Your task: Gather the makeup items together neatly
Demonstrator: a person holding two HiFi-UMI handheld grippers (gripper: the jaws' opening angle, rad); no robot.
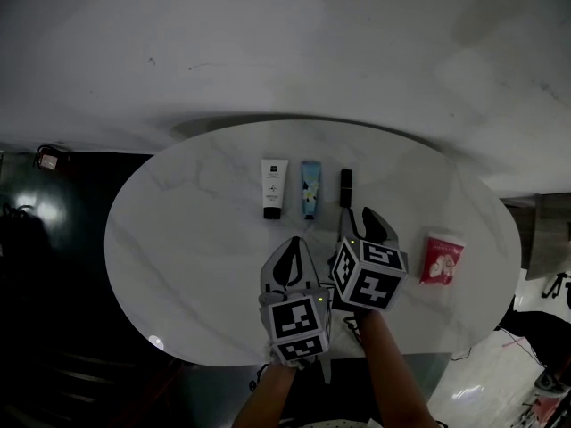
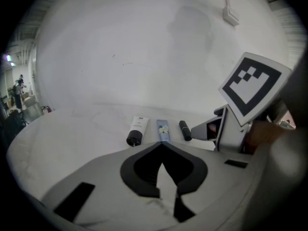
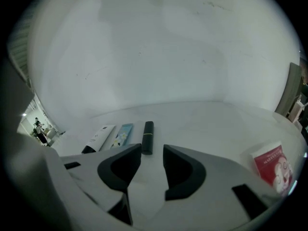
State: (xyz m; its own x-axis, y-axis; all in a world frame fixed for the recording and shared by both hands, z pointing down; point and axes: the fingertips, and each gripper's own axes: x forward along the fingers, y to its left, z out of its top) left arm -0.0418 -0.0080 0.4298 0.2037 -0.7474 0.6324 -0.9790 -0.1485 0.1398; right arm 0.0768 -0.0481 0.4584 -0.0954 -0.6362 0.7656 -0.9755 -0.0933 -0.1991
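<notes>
**Three in a Row, One Red Packet Left Out**

The right gripper (image 3: 152,150) hovers over a pale marble-look table (image 1: 178,239) with its jaws parted and nothing between them. The left gripper (image 2: 161,143) hangs just beside it, jaws pressed together and empty.

Just ahead of the right gripper's tips lies a black lipstick (image 3: 147,136). It is the nearest of three items set side by side, with a blue tube (image 3: 123,134) next over to the left and a white tube (image 3: 100,137) with a dark cap beyond that.

Off to the right of the same gripper, well apart from the row, a red sachet (image 1: 442,259) lies flat on the tabletop. It looks to be the last piece to bring in.

The sachet appears thin, light and soft, likely to buckle or skid on the smooth top rather than lift cleanly. A pinch across one short edge, with the jaws coming in low, seems the surest hold, as a squeeze across its middle may only crumple it.

The lipstick, by contrast, looks stiff and slick, best taken across its midsection if it needs straightening. The tubes seem soft-bodied, firmer near their caps.
</notes>
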